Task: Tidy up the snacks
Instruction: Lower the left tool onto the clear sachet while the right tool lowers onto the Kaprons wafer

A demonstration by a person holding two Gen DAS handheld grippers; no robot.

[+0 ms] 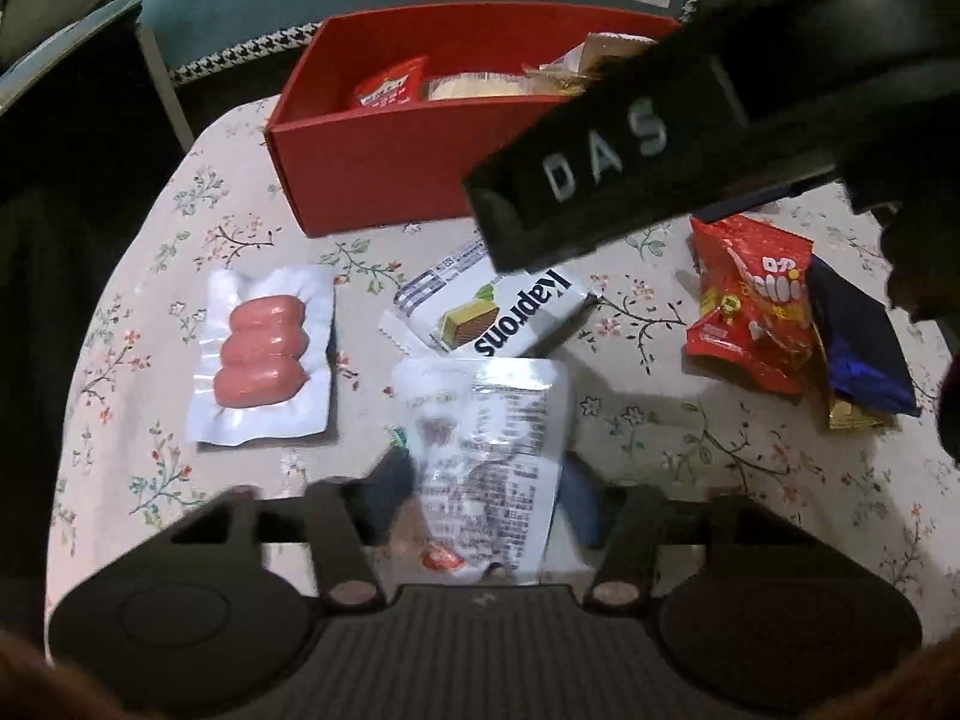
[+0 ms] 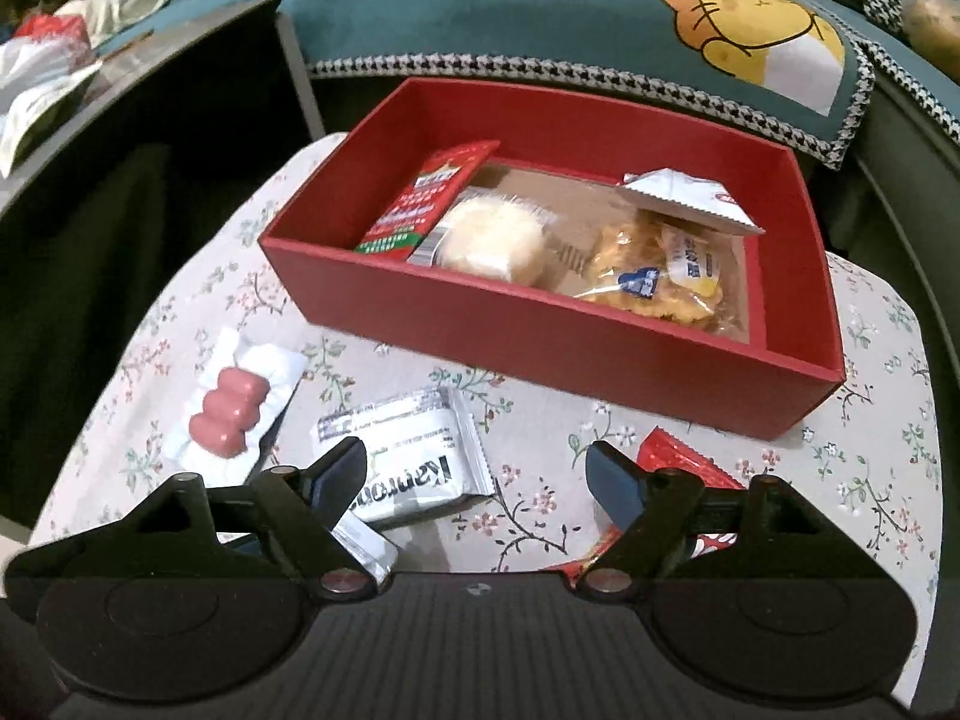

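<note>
My left gripper (image 1: 480, 492) is shut on a silver printed packet (image 1: 486, 456), held above the table. Beyond it lie a white Kaprons wafer pack (image 1: 498, 318), a vacuum pack of pink sausages (image 1: 264, 354), a red snack bag (image 1: 750, 312) and a dark blue packet (image 1: 858, 354). The red box (image 2: 540, 336) at the back holds a red-green packet (image 2: 420, 204), a round white cake (image 2: 492, 234), a bag of golden crackers (image 2: 654, 276) and a silver packet (image 2: 684, 198). My right gripper (image 2: 477, 474) is open and empty above the wafer pack (image 2: 408, 456) and the red bag (image 2: 678, 462).
The right gripper's black body marked DAS (image 1: 630, 168) crosses the upper right of the left wrist view, above the box (image 1: 372, 174). The small table has a floral cloth (image 2: 528, 516). A teal cushion with a cartoon cat (image 2: 750, 18) lies behind. A dark side table (image 2: 120, 138) stands left.
</note>
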